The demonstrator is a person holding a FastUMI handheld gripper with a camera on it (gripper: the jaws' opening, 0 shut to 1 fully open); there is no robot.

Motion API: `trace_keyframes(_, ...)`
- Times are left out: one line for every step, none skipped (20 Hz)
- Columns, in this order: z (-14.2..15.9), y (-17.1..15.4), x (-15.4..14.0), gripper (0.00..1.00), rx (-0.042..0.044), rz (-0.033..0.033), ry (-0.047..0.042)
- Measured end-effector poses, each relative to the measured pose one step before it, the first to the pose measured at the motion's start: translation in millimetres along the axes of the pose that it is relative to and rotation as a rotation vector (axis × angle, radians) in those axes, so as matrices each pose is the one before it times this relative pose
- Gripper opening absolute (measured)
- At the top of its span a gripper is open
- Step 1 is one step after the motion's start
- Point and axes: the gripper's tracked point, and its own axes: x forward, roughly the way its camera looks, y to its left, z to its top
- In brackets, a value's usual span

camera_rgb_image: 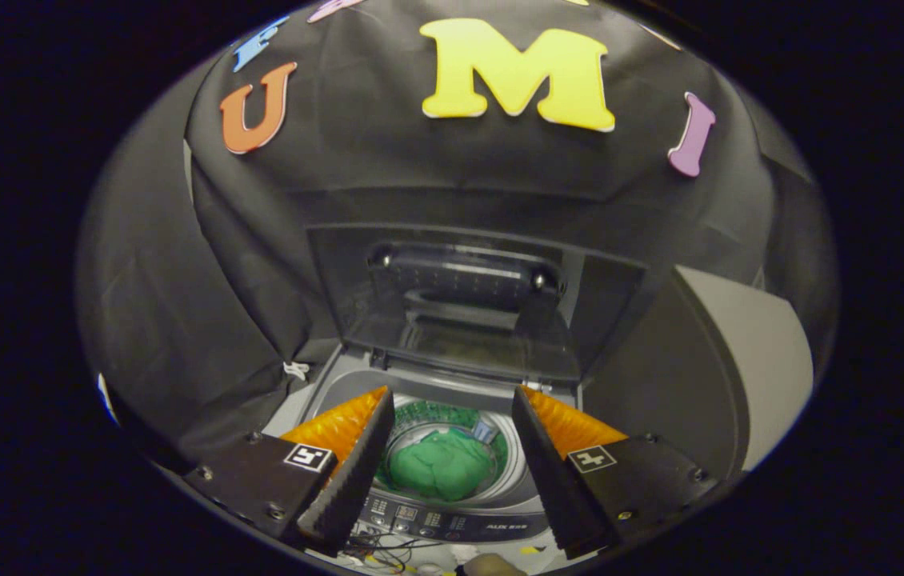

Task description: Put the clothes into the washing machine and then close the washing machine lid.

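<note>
Inside round steel drum [500,472]: crumpled green cloth [440,468]; glossy lid [468,308] upright; gripper [452,408] wide open above, empty.

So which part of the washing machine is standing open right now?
The lid, hinged upright behind the drum. The green clothes lie inside, seen between the open claw fingers.
</note>
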Motion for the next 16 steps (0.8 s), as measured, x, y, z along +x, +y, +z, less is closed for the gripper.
trace_keyframes(11.27, 1.01, -7.55, 0.92, -0.00066, 0.00197, -0.02715)
trace_keyframes(10.05, 0.95, -5.99, 0.92, 0.00263, 0.00408, -0.02206)
trace_keyframes(11.00, 2.46, -5.97, 0.92, 0.00315, 0.00556, -0.02761)
trace_keyframes(13.06, 0.75, -5.94, 0.92, -0.00184, 0.00403, -0.02517)
trace_keyframes(14.37, -0.56, -7.81, 0.92, -0.00826, -0.00190, -0.02252)
trace_keyframes(12.58, -0.57, -6.85, 0.92, -0.00277, -0.00063, -0.02729)
trace_keyframes(12.37, 0.35, -5.62, 0.92, -0.00322, 0.00210, -0.02480)
trace_keyframes(12.26, 1.44, -2.49, 0.92, -0.00031, 0.00162, -0.02581)
trace_keyframes(10.67, 1.61, -1.75, 0.92, 0.00000, 0.00078, -0.02433)
trace_keyframes(11.64, 2.13, -1.96, 0.92, -0.00140, 0.00085, -0.02200)
trace_keyframes(9.67, 1.08, -1.43, 0.92, -0.00041, -0.00099, -0.01955)
trace_keyframes(9.61, 0.53, 0.16, 0.93, -0.00176, -0.00197, -0.01605)
trace_keyframes(6.29, 0.49, 0.02, 0.95, -0.00197, -0.00451, -0.01651)
trace_keyframes(9.63, 0.18, 0.55, 0.96, 0.00376, -0.00453, -0.01491)
trace_keyframes(9.06, 2.13, 1.56, 0.96, 0.00255, -0.00041, -0.01492)
trace_keyframes(7.88, 1.29, 0.38, 0.96, 0.00573, -0.00201, -0.01033)
